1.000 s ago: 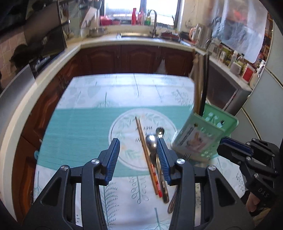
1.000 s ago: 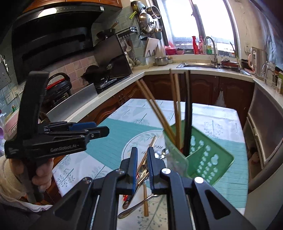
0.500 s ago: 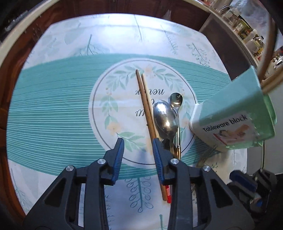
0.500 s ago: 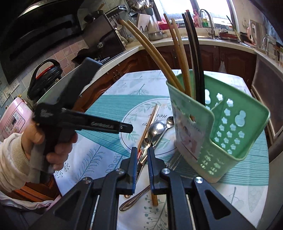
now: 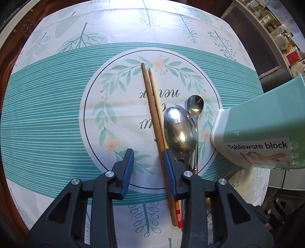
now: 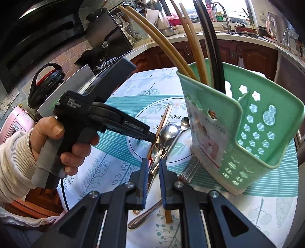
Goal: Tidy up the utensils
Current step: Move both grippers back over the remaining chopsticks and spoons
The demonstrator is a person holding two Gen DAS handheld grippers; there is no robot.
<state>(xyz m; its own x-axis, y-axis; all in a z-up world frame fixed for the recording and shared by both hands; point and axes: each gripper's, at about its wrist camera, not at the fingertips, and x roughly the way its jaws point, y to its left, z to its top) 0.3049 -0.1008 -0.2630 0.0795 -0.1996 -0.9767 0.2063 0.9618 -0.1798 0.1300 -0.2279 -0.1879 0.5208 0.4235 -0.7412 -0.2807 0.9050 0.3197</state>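
Observation:
My left gripper (image 5: pixel 148 154) points down at the tablecloth, open, with only cloth between its blue pads. A brown chopstick (image 5: pixel 152 106) and a pale chopstick (image 5: pixel 155 89) run under its right finger. To their right lie a large spoon (image 5: pixel 179 126) and a small spoon (image 5: pixel 195 105). The green tableware holder (image 5: pixel 266 124) stands further right. In the right wrist view my right gripper (image 6: pixel 153 164) hovers over the same spoons (image 6: pixel 167 131) with a narrow gap, gripping nothing. The holder (image 6: pixel 247 124) contains several chopsticks (image 6: pixel 192 38), and a fork (image 6: pixel 190 167) pokes out from under it. A hand holds the left gripper (image 6: pixel 148 135).
The table's left edge (image 5: pixel 7 57) borders a brown cabinet. A black rice cooker (image 6: pixel 45 82), a pink appliance (image 6: pixel 17 122) and a stove (image 6: pixel 106 43) sit on the counter to the left. A sink tap (image 6: pixel 223 15) is at the back.
The left gripper has dropped and tipped down over the chopsticks, and its jaws have narrowed. The right gripper has sunk closer to the table and the holder.

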